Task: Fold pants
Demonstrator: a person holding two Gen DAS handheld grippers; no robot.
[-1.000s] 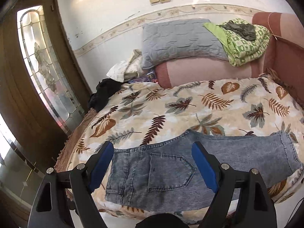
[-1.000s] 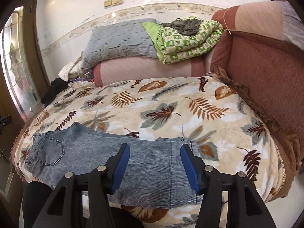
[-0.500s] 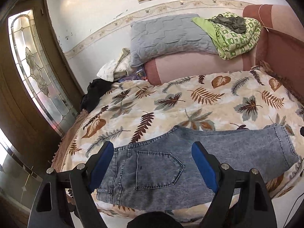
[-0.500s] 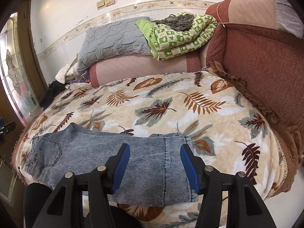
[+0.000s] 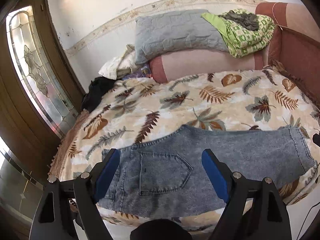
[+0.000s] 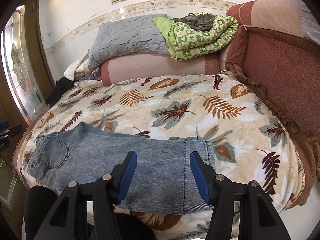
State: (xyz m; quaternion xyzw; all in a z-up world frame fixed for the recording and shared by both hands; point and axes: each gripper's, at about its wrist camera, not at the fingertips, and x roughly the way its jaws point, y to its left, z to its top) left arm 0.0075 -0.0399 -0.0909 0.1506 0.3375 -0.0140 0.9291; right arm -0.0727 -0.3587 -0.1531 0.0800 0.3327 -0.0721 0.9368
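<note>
A leaf-patterned bed cover [image 6: 180, 108] fills the view. The denim pants [image 6: 124, 156] lie along its near edge, apparently halved leg over leg; crosswise folds remain. The left gripper [image 5: 160, 172] and right gripper [image 6: 163, 175] hover open, holding nothing.

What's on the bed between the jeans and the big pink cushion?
Nothing: only bare leaf-print blanket lies between the jeans and the pink cushion, clearest in the right wrist view.

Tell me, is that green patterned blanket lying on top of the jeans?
No. The green blanket sits folded up on the cushions by the wall, far from the jeans spread at the bed's near edge.
</note>
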